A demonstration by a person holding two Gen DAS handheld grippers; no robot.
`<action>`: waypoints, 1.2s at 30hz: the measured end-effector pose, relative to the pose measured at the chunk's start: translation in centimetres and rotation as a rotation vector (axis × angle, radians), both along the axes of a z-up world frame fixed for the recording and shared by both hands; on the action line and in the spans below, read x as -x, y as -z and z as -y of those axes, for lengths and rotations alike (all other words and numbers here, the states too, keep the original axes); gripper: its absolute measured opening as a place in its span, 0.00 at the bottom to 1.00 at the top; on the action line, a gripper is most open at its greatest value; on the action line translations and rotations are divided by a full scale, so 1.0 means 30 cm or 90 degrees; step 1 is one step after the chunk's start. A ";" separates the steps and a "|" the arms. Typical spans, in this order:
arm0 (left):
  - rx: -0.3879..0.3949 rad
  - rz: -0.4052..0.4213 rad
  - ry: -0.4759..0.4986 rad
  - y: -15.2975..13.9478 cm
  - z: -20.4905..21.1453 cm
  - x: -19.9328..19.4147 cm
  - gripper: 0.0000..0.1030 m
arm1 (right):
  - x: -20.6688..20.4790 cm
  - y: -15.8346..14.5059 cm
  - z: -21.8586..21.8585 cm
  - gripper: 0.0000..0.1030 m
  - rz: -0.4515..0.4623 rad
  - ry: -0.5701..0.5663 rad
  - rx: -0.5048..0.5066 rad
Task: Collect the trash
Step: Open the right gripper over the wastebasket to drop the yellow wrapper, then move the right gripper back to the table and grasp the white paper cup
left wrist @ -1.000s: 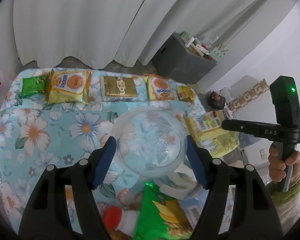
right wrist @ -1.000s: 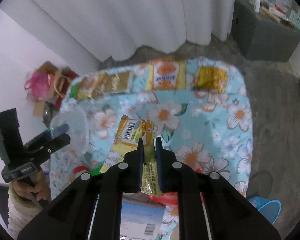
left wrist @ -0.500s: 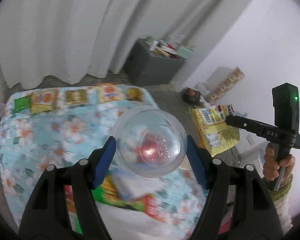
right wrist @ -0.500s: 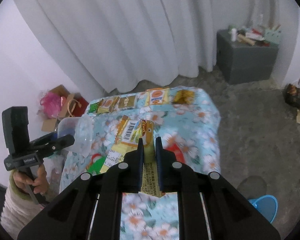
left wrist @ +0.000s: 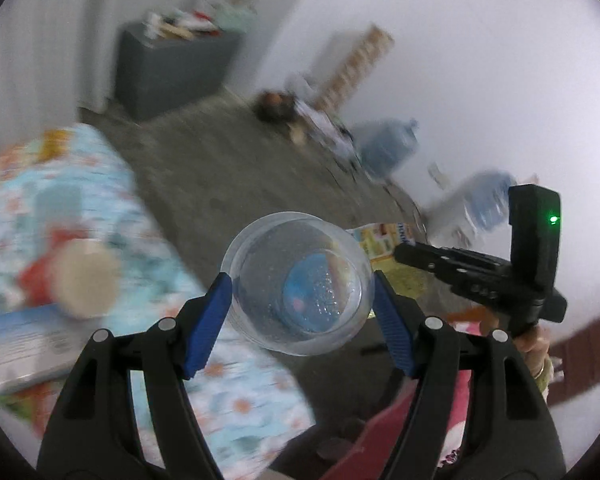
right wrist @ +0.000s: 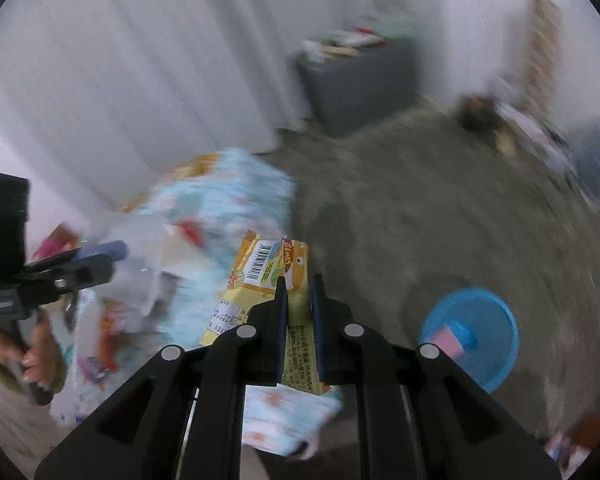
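Note:
My left gripper (left wrist: pixel 300 292) is shut on a clear plastic cup (left wrist: pixel 298 280), held in the air beyond the edge of the flowered table (left wrist: pixel 60 208). My right gripper (right wrist: pixel 299 284) is shut on a yellow snack wrapper (right wrist: pixel 260 276) with a barcode, held above the floor. A blue bin (right wrist: pixel 470 328) stands on the grey floor to the right of the right gripper; it shows through the cup in the left wrist view (left wrist: pixel 308 288). The right gripper with the wrapper (left wrist: pixel 384 236) shows in the left wrist view (left wrist: pixel 476 272). The left gripper shows at the left of the right wrist view (right wrist: pixel 96 264).
Blurred packets, a box and a red-capped item (left wrist: pixel 80 284) lie on the flowered table. A grey cabinet (left wrist: pixel 172 68) stands by the white curtain. Large water bottles (left wrist: pixel 388 148) and clutter line the right wall. Open grey floor (right wrist: pixel 420 208) lies between.
Both grippers have swung right, away from the table and over the floor, each keeping its load. The blue bin has come into view near the right gripper. The view is motion-blurred.

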State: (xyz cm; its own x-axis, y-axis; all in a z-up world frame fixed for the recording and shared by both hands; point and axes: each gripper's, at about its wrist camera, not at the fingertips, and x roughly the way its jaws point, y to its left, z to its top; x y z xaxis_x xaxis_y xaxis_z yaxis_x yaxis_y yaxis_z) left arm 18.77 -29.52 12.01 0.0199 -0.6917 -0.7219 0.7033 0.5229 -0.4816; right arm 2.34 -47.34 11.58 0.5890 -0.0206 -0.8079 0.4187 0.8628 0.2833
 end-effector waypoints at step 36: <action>0.062 -0.243 0.080 0.526 0.538 0.227 0.83 | 0.479 0.684 0.475 0.64 -0.037 0.398 -0.086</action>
